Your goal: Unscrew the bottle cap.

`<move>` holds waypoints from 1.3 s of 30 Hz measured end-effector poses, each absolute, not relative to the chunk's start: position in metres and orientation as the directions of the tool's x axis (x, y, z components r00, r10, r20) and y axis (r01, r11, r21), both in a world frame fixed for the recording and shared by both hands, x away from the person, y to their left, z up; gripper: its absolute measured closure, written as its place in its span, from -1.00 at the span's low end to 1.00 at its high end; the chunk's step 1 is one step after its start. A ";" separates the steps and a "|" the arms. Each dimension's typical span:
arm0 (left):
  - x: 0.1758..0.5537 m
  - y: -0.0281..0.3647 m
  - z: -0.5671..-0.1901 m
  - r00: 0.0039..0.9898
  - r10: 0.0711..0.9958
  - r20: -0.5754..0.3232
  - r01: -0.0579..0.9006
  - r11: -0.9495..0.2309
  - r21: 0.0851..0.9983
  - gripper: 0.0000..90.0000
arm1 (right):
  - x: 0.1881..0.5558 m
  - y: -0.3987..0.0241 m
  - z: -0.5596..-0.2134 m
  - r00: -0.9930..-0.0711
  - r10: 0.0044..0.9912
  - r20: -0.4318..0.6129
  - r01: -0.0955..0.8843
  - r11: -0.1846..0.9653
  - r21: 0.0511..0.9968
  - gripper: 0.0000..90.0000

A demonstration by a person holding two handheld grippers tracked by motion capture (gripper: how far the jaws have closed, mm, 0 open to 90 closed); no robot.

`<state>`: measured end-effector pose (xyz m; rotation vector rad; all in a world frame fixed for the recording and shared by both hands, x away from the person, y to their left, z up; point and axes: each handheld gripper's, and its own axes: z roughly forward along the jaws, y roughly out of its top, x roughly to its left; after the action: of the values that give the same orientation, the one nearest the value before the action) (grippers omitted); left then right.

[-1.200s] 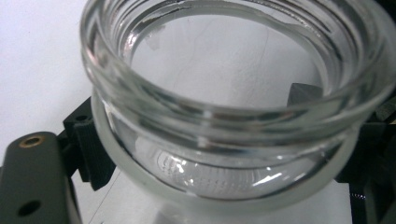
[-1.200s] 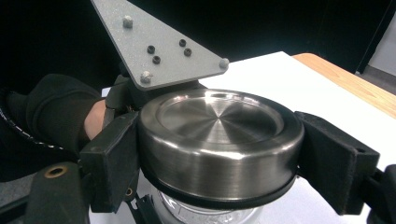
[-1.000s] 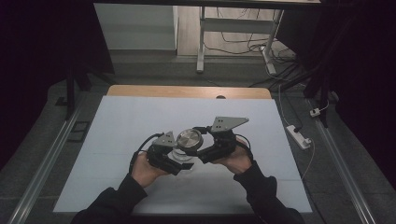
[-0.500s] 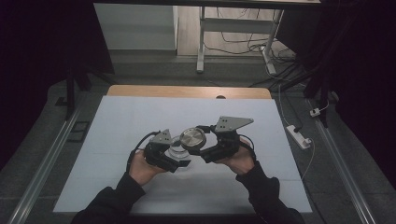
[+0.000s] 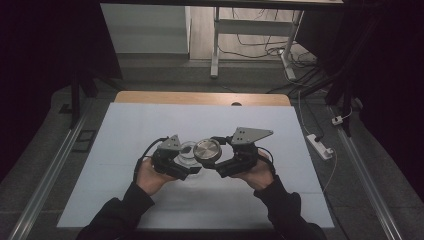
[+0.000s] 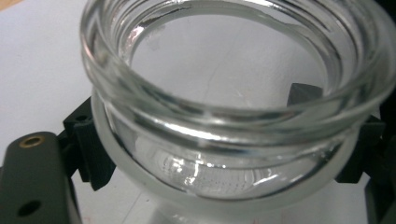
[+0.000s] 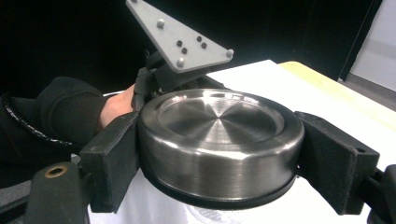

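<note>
A clear glass jar (image 5: 185, 151) (image 6: 224, 116) sits between my left gripper's (image 5: 184, 159) (image 6: 224, 158) two black jaws, which are shut on its body below the threaded neck. Its mouth is uncovered. Just to the right of it, my right gripper (image 5: 212, 159) (image 7: 219, 149) is shut on a round brushed-steel lid (image 5: 207, 151) (image 7: 219, 140), one jaw on each side of the rim. Both are held a little above the white table sheet (image 5: 150, 125). In the right gripper view the left gripper's grey plate (image 7: 180, 35) and the hand behind it show past the lid.
The sheet lies on a wooden table whose far edge (image 5: 200, 97) shows. A white power strip (image 5: 320, 146) with its cable lies on the floor at the right. A metal desk frame (image 5: 216, 45) stands beyond the table.
The lid has shifted slightly to the right of the jar, and the jar's open mouth now shows beside it. Both hands stay near the same spot.
</note>
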<state>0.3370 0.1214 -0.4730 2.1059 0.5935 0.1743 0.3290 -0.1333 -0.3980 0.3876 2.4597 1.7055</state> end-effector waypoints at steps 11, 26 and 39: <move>0.347 0.125 -0.471 0.859 0.503 -0.094 0.356 -0.454 0.817 -0.66 | 0.318 -0.139 -0.404 -0.956 0.292 0.035 0.135 0.331 0.934 -0.59; 0.359 0.127 -0.471 0.850 0.519 -0.091 0.359 -0.445 0.820 -0.66 | 0.311 -0.145 -0.416 -0.953 0.301 0.044 0.148 0.333 0.931 -0.59; 0.368 0.124 -0.469 0.850 0.521 -0.080 0.350 -0.444 0.825 -0.66 | 0.304 -0.147 -0.425 -0.951 0.305 0.043 0.150 0.335 0.930 -0.60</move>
<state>0.3675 0.1244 -0.4686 2.0793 0.6341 0.2293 0.3043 -0.1467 -0.4249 0.4207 2.4501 1.6838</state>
